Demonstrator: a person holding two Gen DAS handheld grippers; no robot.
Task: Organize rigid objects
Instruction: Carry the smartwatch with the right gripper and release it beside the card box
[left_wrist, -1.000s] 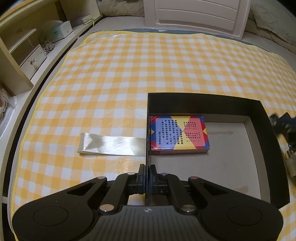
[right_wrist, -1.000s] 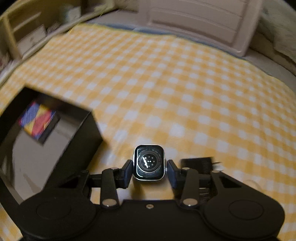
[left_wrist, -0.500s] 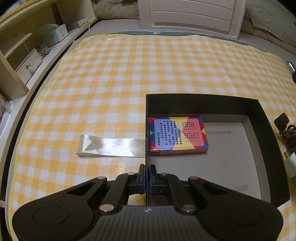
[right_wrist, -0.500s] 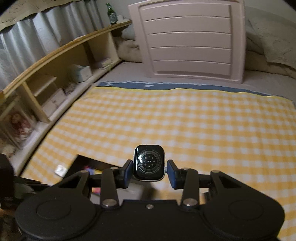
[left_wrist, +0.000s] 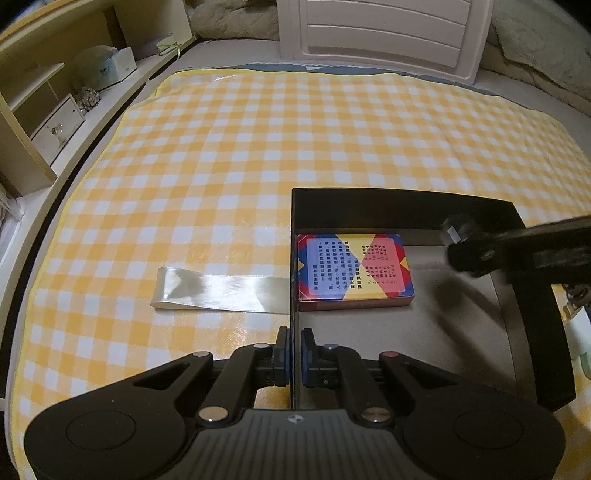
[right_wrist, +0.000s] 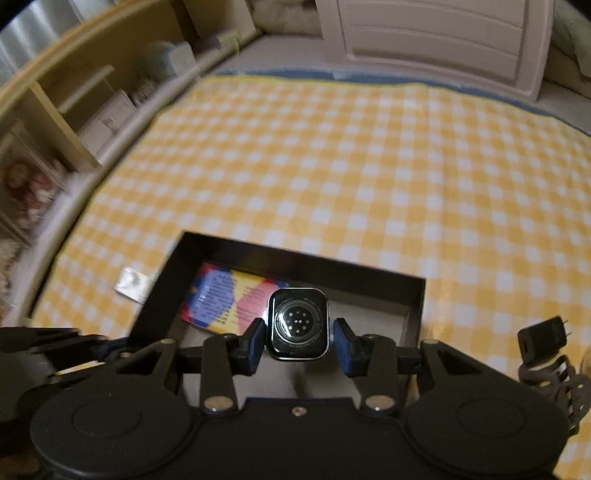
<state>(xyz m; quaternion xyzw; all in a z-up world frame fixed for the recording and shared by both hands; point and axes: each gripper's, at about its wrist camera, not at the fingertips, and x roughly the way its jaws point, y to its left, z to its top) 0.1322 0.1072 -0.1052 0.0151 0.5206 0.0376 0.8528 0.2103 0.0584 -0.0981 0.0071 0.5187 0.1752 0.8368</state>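
1. Left gripper: jaws narrow, pinched on the near stretch of the left wall of the black box, likely to steady it on the soft checked blanket while things go in.
2. Right gripper: jaws clamped on the sides of a watch body, sensor back facing the camera, no strap visible; carried above the box's open interior, seemingly for setting down inside.
3. Card pack: lying flat on the box floor, tucked against the left wall and close to the far wall, leaving the near and right parts of the floor bare.
4. Open room: bare grey floor right of and nearer than the pack, apparently enough for the watch body without touching the pack.
5. Edges to mind: upright box walls on all sides, so a descent from above rather than a sideways sweep; the right wall lies beneath the incoming gripper in the left wrist view.
6. Outside the box: pale ribbon flat on the blanket, one end touching the left wall; a charger plug with cord right of the box, clear of the path.
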